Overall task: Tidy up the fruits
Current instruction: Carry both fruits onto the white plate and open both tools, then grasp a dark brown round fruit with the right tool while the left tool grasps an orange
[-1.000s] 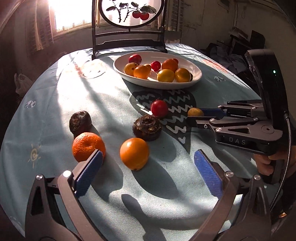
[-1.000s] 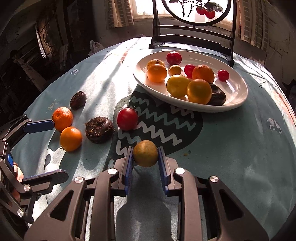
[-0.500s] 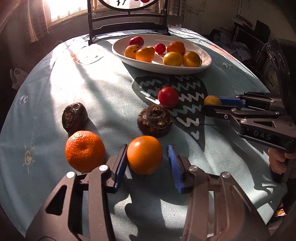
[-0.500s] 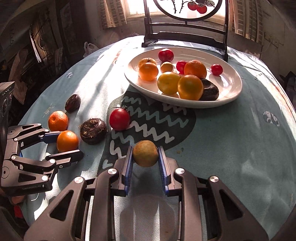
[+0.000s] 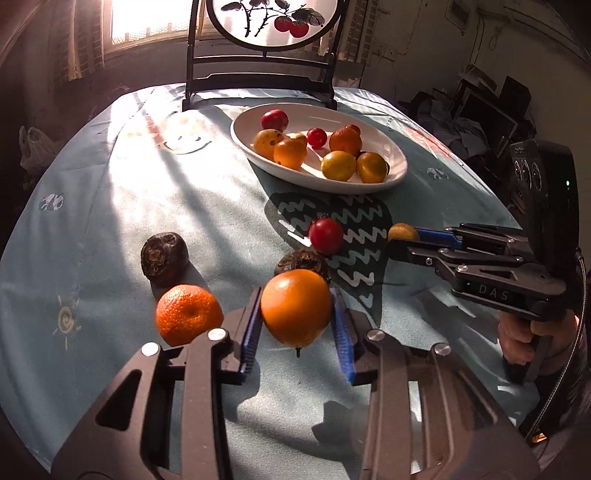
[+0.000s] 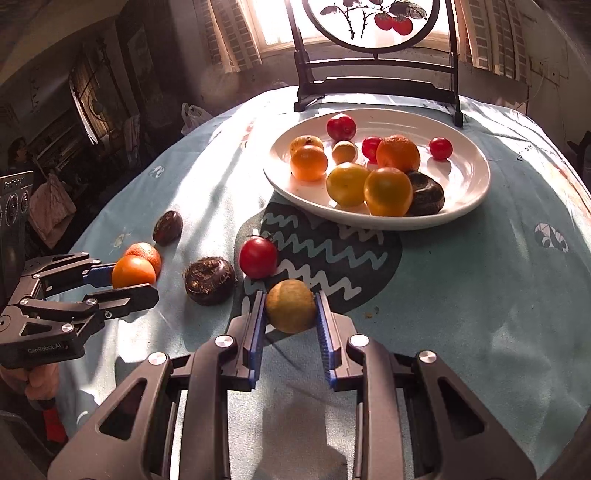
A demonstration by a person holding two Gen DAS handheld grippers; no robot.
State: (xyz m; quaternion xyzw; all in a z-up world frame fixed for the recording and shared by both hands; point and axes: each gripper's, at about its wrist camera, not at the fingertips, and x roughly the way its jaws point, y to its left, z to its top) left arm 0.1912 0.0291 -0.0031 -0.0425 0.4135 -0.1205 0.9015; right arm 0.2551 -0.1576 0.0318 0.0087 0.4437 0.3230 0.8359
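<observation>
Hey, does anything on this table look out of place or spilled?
Nothing is spilled or damaged. Four fruits lie loose on the tablecloth outside the plate: a tomato, a tangerine and two dark fruits.

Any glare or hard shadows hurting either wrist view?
Left wrist: window sun blows out the tablecloth left of the plate; orange sharp. Right wrist: window behind the screen clipped, yellow fruit clear, fisheye bends table edges.

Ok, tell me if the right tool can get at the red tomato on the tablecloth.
Probably not now: the right tool is shut on the yellow-green round fruit, though the red tomato lies unobstructed just ahead.
</observation>
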